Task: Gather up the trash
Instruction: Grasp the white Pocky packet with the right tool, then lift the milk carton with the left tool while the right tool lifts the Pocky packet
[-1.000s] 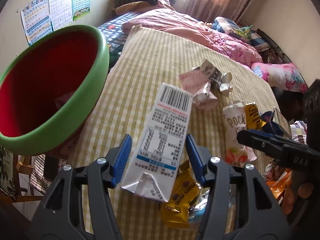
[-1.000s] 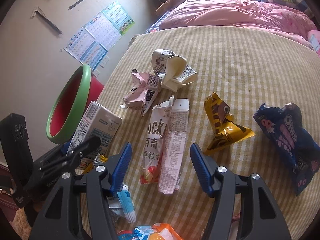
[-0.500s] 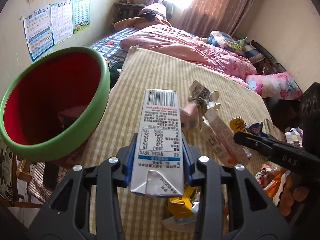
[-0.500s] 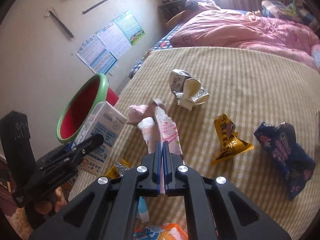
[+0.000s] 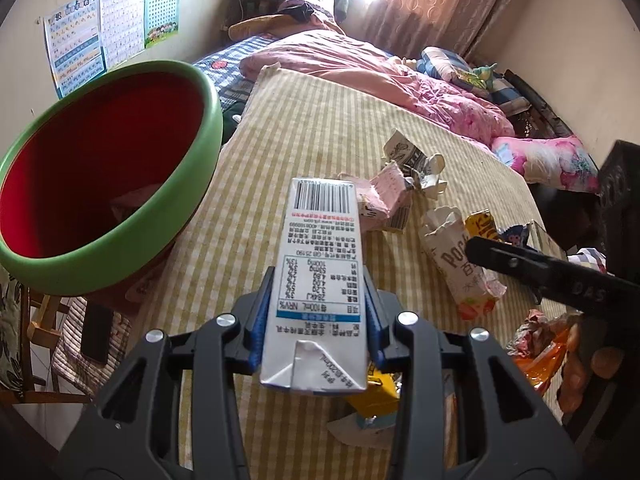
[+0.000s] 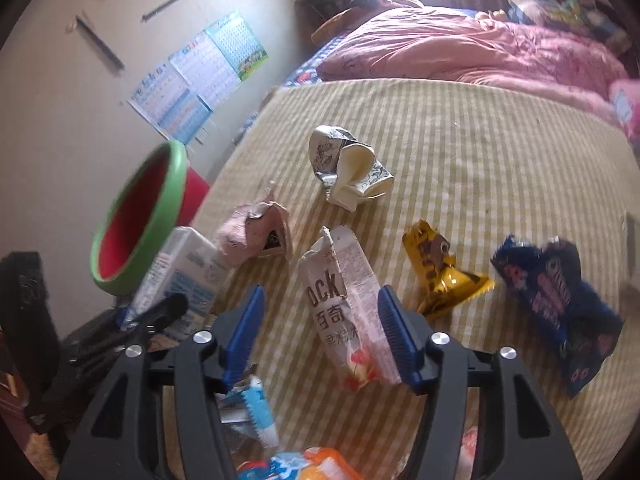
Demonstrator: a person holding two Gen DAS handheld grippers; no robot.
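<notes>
My left fingers (image 5: 316, 322) hide the milk carton's (image 5: 320, 264) sides, gripping it, barcode end pointing away; my right fingers (image 6: 320, 338), just opening, straddle the Pocky wrapper (image 6: 344, 304).

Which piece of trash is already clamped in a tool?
The white milk carton, gripped by the left tool. The other wrappers still lie loose on the striped bedspread.

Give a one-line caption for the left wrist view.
Left tool grips a white milk carton above the striped bedspread, beside the red, green-rimmed bin.
</notes>
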